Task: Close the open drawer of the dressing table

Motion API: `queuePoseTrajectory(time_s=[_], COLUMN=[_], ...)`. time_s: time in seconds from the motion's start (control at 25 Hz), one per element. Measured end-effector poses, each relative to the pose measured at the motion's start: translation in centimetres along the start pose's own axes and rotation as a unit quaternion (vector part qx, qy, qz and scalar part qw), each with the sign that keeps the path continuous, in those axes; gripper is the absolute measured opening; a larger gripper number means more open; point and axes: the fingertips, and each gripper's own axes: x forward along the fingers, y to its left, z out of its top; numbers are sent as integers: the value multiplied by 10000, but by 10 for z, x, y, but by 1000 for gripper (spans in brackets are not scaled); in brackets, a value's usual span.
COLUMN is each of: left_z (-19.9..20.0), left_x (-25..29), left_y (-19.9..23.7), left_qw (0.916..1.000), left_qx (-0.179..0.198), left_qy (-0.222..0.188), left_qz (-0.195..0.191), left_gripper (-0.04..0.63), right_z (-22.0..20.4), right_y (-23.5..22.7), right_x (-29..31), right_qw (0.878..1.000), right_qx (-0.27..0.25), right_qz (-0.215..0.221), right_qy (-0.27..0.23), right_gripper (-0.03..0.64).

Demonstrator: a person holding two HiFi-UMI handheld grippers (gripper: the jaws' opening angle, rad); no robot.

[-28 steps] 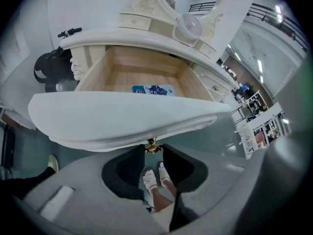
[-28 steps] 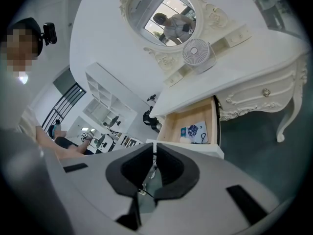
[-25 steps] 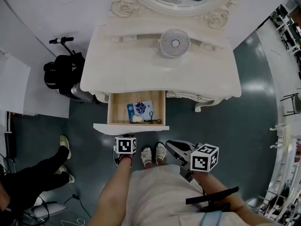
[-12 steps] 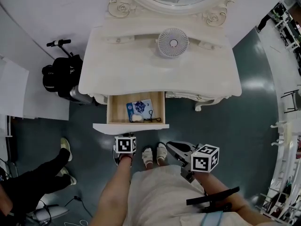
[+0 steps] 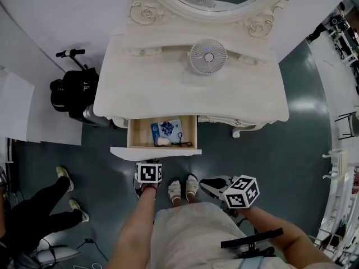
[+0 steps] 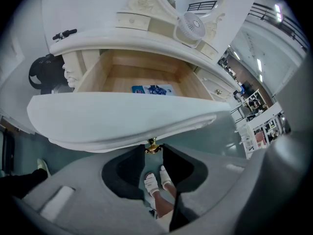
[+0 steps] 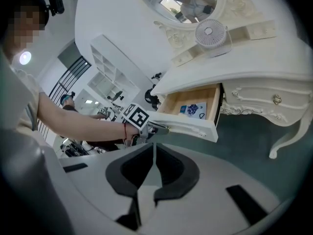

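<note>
Our left gripper [image 6: 153, 155] nips the gold knob [image 6: 152, 148] of the drawer [image 5: 155, 152] — half out beneath the table [image 5: 190, 88] top — while our right gripper [image 7: 152, 148] hangs back, jaws pressed together, empty.

Even, bright overhead light fills the room, and the shadows are soft. In the head view the dressing table top [image 5: 168, 88] is nearly washed out. A pale glare patch sits on the glossy floor [image 5: 303, 103], and straight lines bow toward the edges. In the left gripper view the drawer front [image 6: 122, 116] is bright and soft, close to the lens. The brass knob [image 6: 152, 148] pinched in the left gripper [image 6: 152, 154] glints faintly. Both gripper views darken to black at the corners. In the right gripper view a round light [image 7: 24, 58] flares at the left.
</note>
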Motion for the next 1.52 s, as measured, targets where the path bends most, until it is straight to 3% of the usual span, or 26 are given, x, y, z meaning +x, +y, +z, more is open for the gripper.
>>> queuePoseTrajectory(time_s=[0.2, 0.52, 1.52], left_z=[6, 15, 56], left_x=[3, 4, 17], left_y=[0, 2, 9], left_qw=[10000, 10000, 9998], left_qx=[-2, -6, 104], left_qy=[-25, -9, -160], left_qz=[9, 7, 92], left_gripper=[121, 121, 121], right_z=[-1, 32, 64], right_y=[-8, -4, -35], right_x=[19, 51, 68], right_qw=[9976, 9939, 9987], right_qx=[-453, -871, -404], right_qz=[78, 219, -75], right_qy=[508, 643, 318], right_gripper=[18, 18, 18])
